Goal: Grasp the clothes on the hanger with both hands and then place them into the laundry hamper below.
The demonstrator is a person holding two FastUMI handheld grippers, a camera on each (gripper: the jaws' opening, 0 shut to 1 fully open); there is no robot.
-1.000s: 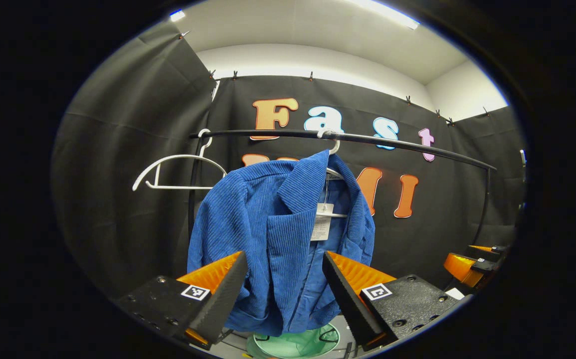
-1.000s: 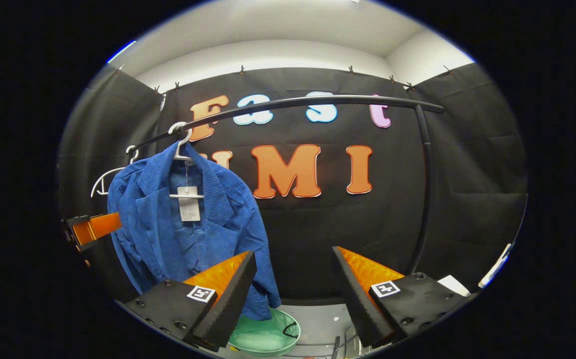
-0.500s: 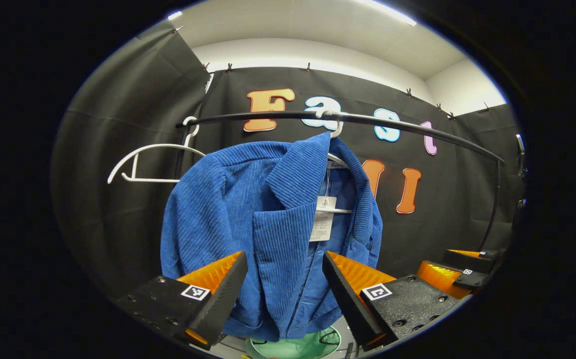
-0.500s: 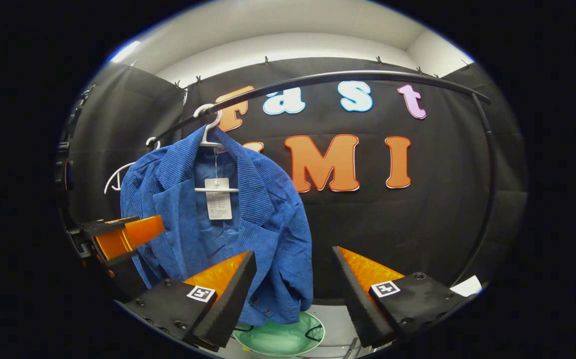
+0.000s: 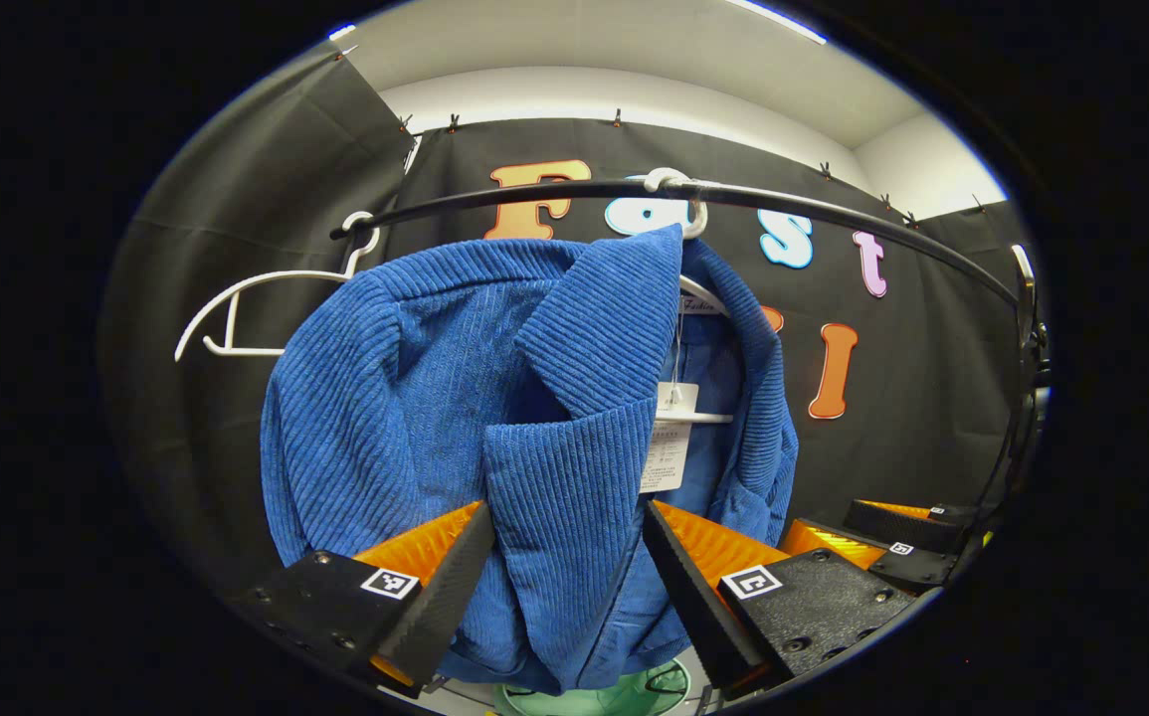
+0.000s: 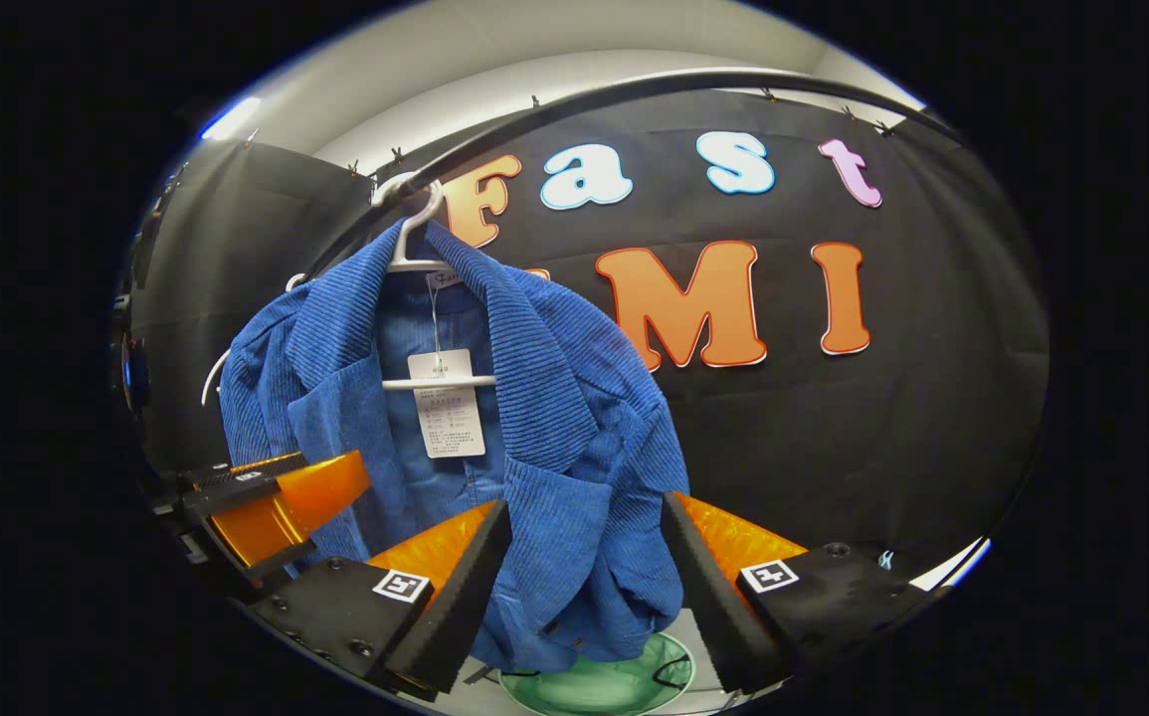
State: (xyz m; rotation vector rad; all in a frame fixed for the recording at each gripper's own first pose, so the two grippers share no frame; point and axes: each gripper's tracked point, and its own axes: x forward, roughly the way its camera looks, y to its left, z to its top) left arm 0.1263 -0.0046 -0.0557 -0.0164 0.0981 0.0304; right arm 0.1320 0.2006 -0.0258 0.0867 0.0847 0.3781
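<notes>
One green hamper [image 6: 604, 686], jacket [image 6: 554, 447] hanging above

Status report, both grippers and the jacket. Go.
Left gripper open, right gripper open, both at the blue corduroy jacket. Jacket on its white plastic hanger. Green hamper below. Nothing in the way.

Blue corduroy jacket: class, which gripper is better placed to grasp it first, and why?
Probably the left gripper: its open fingers already frame the blue corduroy jacket's front panel. The right gripper, also open, frames only the jacket's lower side edge.
</notes>
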